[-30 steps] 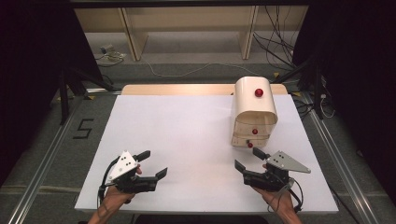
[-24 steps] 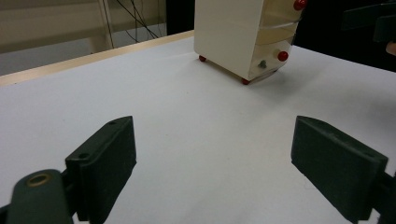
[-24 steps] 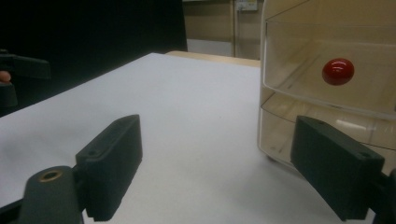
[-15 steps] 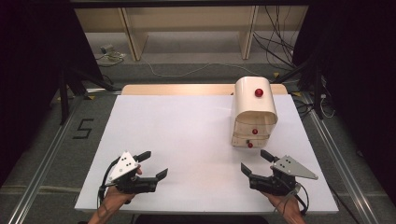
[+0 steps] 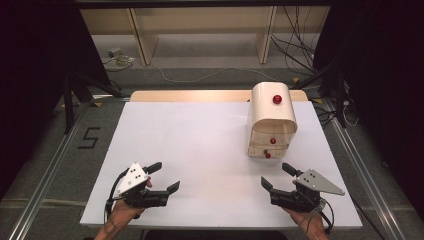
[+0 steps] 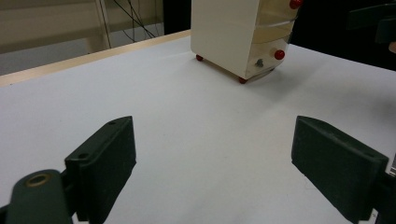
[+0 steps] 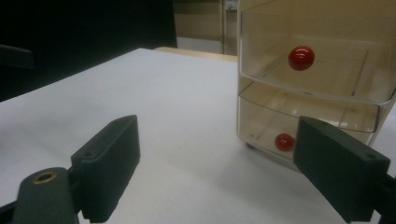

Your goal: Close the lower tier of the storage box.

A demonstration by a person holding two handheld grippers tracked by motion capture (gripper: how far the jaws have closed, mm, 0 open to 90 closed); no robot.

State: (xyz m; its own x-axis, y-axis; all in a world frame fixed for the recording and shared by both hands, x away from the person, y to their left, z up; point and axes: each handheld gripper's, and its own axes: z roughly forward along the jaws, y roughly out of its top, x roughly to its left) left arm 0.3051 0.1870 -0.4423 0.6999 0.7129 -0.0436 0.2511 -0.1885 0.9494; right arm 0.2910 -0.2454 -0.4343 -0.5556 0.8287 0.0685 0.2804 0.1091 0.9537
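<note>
High view: right gripper [image 5: 279,177], jaws spread, had drawn back from drawer cabinet [image 5: 272,120]; left gripper [image 5: 164,176] spread, idle; drawers shut.

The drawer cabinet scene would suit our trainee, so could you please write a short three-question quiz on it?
1. True or false: the right hand-held gripper grips a red knob of the drawer cabinet.
2. Which hand-held gripper lies nearer the cabinet: A left, B right?
3. Fill in: the cabinet stands on a ____ table.

Key: 1 false, its jaws are open and short of the cabinet; 2 B; 3 white.
</note>
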